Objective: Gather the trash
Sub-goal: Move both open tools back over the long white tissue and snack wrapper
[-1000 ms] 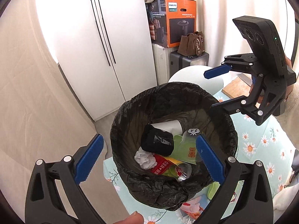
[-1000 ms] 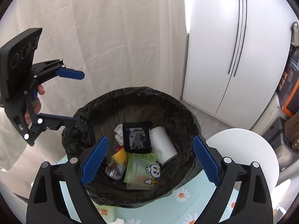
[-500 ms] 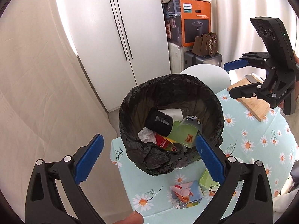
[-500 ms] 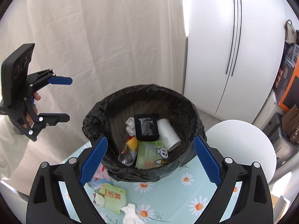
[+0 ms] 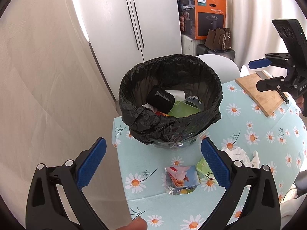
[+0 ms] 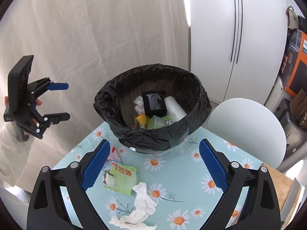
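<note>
A bin lined with a black bag (image 5: 168, 126) (image 6: 153, 136) stands on the daisy-patterned table and holds several pieces of trash. On the table in front of it lie a colourful wrapper (image 5: 180, 178), a green cup (image 6: 120, 178) (image 5: 202, 167) and a crumpled white tissue (image 6: 142, 205) (image 5: 238, 153). My left gripper (image 5: 153, 164) is open and empty, above the table edge near the wrapper; it also shows in the right wrist view (image 6: 59, 100). My right gripper (image 6: 153, 166) is open and empty above the cup and tissue; it also shows in the left wrist view (image 5: 262, 73).
A wooden cutting board (image 5: 261, 94) with a knife lies at the table's far right. A white chair (image 6: 247, 126) stands behind the table. A white cabinet (image 5: 138, 19), an orange box (image 5: 209, 13) and curtains (image 6: 96, 38) lie beyond.
Both grippers have pulled back and up from over the bin. The table and the loose trash in front of the bin have come into view. Both stay open.
</note>
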`<action>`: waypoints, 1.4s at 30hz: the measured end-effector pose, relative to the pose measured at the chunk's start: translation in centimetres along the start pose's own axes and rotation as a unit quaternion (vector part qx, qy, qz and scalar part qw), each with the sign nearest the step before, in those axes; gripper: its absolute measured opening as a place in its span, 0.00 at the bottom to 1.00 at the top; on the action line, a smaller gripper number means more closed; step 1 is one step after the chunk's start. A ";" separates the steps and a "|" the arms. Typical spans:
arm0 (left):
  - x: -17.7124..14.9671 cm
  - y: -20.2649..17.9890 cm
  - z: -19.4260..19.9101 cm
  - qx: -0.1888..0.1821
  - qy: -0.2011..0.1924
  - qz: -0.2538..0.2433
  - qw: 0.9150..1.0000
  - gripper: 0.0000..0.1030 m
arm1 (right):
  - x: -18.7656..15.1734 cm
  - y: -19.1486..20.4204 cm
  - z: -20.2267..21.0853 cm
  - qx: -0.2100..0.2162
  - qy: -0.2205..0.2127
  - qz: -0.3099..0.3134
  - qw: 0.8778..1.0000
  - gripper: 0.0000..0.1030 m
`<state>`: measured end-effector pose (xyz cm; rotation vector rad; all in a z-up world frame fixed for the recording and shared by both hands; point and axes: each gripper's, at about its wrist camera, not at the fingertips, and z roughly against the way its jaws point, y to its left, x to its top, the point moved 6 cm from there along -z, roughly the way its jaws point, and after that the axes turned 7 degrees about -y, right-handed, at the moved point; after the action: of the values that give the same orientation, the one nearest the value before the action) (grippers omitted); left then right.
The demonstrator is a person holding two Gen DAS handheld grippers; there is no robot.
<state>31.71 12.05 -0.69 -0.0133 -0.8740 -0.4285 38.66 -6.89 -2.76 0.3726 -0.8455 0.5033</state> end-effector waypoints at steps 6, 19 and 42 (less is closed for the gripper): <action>-1.9 -0.7 0.5 0.007 0.013 0.007 1.000 0.94 | -2.8 0.0 -0.3 0.000 0.027 -0.005 1.000 0.87; -5.9 -1.7 -0.5 0.008 0.041 0.017 0.999 0.94 | -9.0 0.8 -2.1 -0.007 0.088 0.010 0.996 0.87; -12.6 -2.6 -6.6 -0.031 0.086 0.042 0.995 0.94 | -20.7 3.5 -7.0 -0.029 0.194 -0.011 0.980 0.87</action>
<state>28.55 12.96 -14.84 -0.0689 -0.6882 -0.3716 29.46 -6.15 -22.85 0.2196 -0.4757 0.5094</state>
